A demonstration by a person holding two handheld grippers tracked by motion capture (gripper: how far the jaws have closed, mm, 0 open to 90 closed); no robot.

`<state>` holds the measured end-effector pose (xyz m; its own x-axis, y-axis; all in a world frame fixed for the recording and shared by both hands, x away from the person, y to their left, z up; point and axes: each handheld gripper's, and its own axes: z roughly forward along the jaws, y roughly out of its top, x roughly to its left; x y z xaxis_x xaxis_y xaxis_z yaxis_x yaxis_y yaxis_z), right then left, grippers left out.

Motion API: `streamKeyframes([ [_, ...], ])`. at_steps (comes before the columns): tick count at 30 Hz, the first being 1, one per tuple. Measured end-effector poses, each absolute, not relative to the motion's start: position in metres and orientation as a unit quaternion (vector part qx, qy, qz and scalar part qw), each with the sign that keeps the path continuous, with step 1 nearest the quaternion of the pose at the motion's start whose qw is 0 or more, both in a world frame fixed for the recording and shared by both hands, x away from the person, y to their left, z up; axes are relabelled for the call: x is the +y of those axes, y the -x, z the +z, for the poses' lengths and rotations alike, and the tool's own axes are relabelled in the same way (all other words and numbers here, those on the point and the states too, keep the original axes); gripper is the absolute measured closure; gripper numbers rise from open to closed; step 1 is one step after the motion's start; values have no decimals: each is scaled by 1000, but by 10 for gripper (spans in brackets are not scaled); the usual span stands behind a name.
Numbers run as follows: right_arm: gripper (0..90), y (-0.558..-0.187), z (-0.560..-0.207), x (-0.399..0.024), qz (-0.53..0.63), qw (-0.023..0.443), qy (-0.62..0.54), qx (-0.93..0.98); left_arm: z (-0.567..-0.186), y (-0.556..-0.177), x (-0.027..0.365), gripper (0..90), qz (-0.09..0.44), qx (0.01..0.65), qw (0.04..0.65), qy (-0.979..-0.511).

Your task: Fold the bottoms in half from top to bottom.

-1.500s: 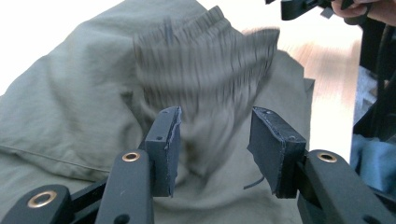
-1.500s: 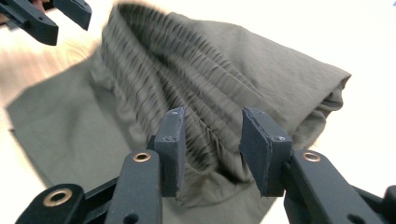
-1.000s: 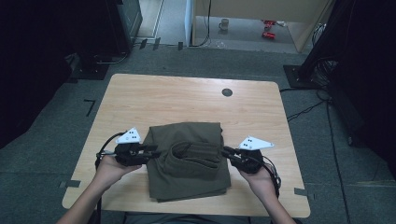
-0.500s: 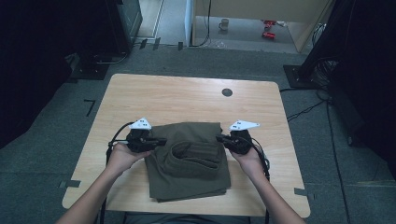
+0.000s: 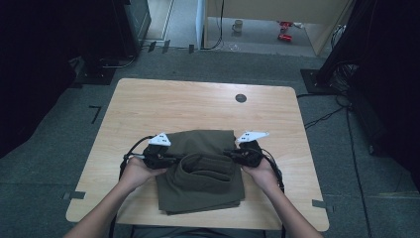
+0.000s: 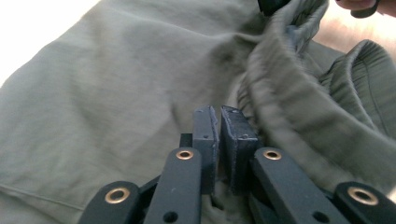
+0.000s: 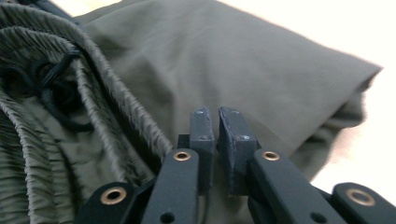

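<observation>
- High view: olive garment [image 5: 200, 171] lies folded on the worktop [image 5: 148, 104], between both grippers.
- Left gripper [image 5: 171, 159] — fingers [image 6: 205, 135] nearly closed, pinching cloth at the garment's edge.
- Right gripper [image 5: 233, 154] — fingers [image 7: 236, 140] likewise, beside the ribbed waistband [image 7: 28, 121].

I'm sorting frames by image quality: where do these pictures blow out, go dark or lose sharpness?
High view: table evenly lit, room edges nearly black. Left gripper view: top-left corner burnt white, olive garment soft. Right gripper view: table beyond the garment washed out pale, waistband ribbing blurred.
</observation>
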<state>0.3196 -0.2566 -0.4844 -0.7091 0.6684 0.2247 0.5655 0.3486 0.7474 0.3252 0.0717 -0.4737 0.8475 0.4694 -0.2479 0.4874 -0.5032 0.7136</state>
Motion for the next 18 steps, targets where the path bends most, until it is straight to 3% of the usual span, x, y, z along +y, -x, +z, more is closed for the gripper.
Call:
streamKeyframes([
  [12, 765, -281, -497, -255, 414, 37, -355, 837, -481, -289, 76, 749, 1, 245, 402, -882],
  [15, 721, -274, -497, -256, 420, 26, -355, 835, -481, -279, 76, 702, 11, 234, 401, -886],
  [18, 671, -267, -497, -256, 422, 21, -351, 836, -480, -271, 77, 583, 32, 229, 398, -888],
])
